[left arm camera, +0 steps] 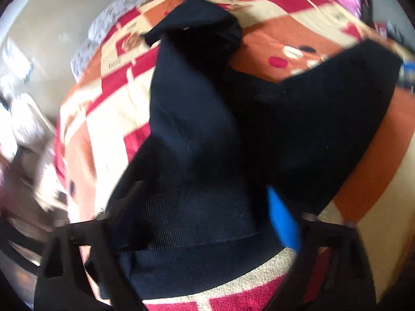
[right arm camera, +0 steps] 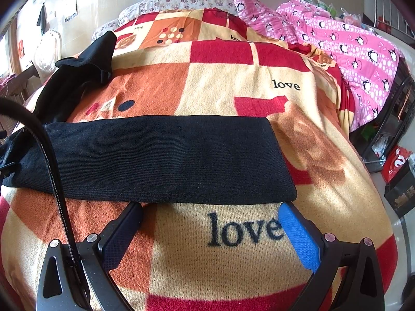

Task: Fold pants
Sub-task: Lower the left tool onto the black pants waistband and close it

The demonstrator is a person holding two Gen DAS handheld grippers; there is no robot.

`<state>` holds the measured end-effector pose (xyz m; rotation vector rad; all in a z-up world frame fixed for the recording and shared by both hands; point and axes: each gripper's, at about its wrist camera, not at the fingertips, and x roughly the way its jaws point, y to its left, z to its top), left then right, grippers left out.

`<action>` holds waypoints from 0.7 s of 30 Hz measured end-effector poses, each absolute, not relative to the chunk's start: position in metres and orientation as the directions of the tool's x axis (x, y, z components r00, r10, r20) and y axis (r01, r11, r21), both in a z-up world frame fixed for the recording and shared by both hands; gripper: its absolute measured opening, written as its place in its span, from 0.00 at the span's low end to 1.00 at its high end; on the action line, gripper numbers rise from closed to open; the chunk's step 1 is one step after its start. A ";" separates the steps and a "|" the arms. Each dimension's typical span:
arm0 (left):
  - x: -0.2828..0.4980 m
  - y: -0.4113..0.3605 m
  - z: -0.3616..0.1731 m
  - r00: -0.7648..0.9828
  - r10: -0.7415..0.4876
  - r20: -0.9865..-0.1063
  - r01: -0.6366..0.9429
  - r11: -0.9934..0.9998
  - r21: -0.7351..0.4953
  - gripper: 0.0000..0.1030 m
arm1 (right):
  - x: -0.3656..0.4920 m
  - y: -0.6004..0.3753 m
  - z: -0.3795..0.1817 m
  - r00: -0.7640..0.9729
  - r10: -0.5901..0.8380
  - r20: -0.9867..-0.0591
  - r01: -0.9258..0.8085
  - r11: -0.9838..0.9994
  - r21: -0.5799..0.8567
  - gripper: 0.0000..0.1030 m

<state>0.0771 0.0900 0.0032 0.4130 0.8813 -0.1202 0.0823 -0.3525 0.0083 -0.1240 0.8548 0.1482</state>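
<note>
Pants (right arm camera: pixel 155 155): black, on patterned blanket (right arm camera: pixel 220 83) on bed; one leg flat across, other bunched far left.
L claw (left arm camera: pixel 205 207): clamped on pants waistband, fabric lifted.
R claw (right arm camera: pixel 210 223): fingers apart, holding nothing, tips at leg's near edge.
Pink quilt (right arm camera: pixel 350 44): far right.

The black pants (right arm camera: pixel 160 155) lie on the checked blanket (right arm camera: pixel 233 77). One leg is flat across the blanket, its hem end square and smooth just above the printed word "love". The other leg (left arm camera: pixel 192 59) is bunched and twisted toward the far edge of the blanket. The ribbed waistband (left arm camera: pixel 186 223) is raised from the blanket.
</note>
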 end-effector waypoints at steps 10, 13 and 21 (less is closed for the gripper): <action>0.078 0.162 0.054 0.730 0.111 -0.675 0.002 0.986 0.165 0.09 | 0.083 -0.353 0.009 0.627 0.080 -0.775 -0.183 0.982 -0.047 1.00; 0.101 0.196 0.071 0.740 0.150 -0.656 -0.114 0.989 0.098 0.10 | 0.087 -0.355 0.011 0.589 0.104 -0.802 -0.217 0.976 -0.033 1.00; 0.140 0.307 0.041 0.504 0.309 -0.807 -0.660 0.740 -0.129 0.42 | 0.078 -0.358 0.011 0.578 0.126 -0.806 -0.283 0.958 -0.053 0.99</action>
